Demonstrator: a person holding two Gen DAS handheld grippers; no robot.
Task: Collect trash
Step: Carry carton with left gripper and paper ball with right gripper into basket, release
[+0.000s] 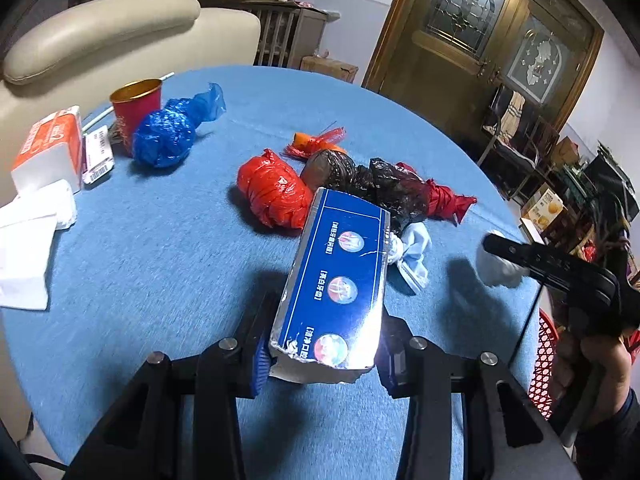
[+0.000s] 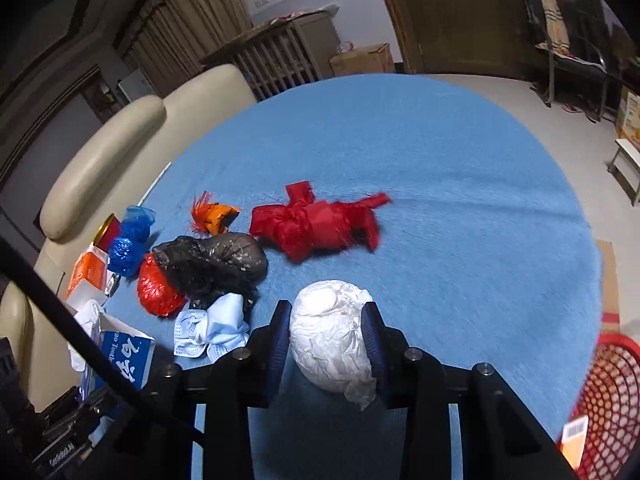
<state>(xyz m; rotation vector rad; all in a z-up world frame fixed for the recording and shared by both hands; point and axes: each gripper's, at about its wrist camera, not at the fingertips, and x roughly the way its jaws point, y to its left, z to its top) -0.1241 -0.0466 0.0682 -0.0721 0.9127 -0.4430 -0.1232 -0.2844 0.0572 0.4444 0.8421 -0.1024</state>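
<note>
My left gripper (image 1: 324, 356) is shut on a blue and silver toothpaste box (image 1: 336, 280), held above the blue round table (image 1: 160, 260); the box also shows in the right wrist view (image 2: 124, 356). My right gripper (image 2: 326, 340) is shut on a white crumpled plastic bag ball (image 2: 330, 332), seen also in the left wrist view (image 1: 496, 268). On the table lie a red bag bundle (image 1: 276, 192), a black bag (image 1: 360, 176), a blue bag bundle (image 1: 168, 132), a red tied bag (image 2: 316, 222), an orange wrapper (image 2: 214, 216) and a light blue face mask (image 2: 216, 328).
A red mesh basket (image 2: 608, 404) stands off the table's right edge, also in the left wrist view (image 1: 544, 368). A red cup (image 1: 136, 104), an orange tissue pack (image 1: 48, 148) and white tissues (image 1: 28, 248) sit at the left. A cream sofa (image 1: 100, 32) is behind.
</note>
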